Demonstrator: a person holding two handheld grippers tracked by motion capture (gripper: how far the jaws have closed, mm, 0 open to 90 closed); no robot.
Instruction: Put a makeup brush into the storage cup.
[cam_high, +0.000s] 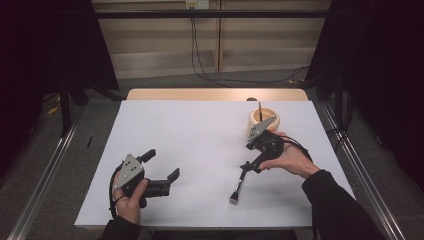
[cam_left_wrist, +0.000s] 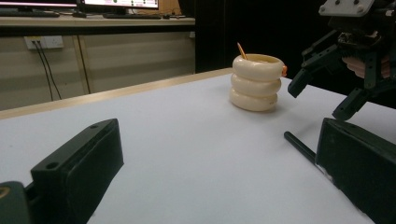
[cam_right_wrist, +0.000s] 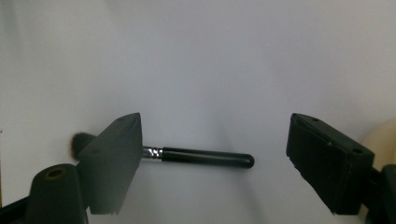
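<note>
Desk (cam_high: 200, 150) is covered by a plain white sheet; a strip of light wood is left bare along the far edge. Grey floor is seen all round, metal rails run down both sides, dark curtains hang left and right, and cables trail down a pale wall panel at the back.

A makeup brush (cam_high: 238, 186) lies flat on the sheet right of centre, bristles toward the near edge, handle pointing away toward the right hand-held gripper (cam_high: 251, 164). That gripper is held just above the handle end, jaws apart, nothing clamped (in the right gripper view the brush (cam_right_wrist: 201, 156) lies crosswise on the sheet below the jaws, and whether the tips touch it cannot be told).

A cream ringed holder (cam_high: 263, 121) stands near the far right corner, close behind the right hand, a thin stick standing in it.

The left hand-held gripper (cam_high: 162, 167) is held low over the near left area, jaws apart and empty, aimed across the desk at the holder (cam_left_wrist: 256, 83).

Open room: the whole centre and far left of the sheet. The brush is near the front edge but fully on the sheet.
</note>
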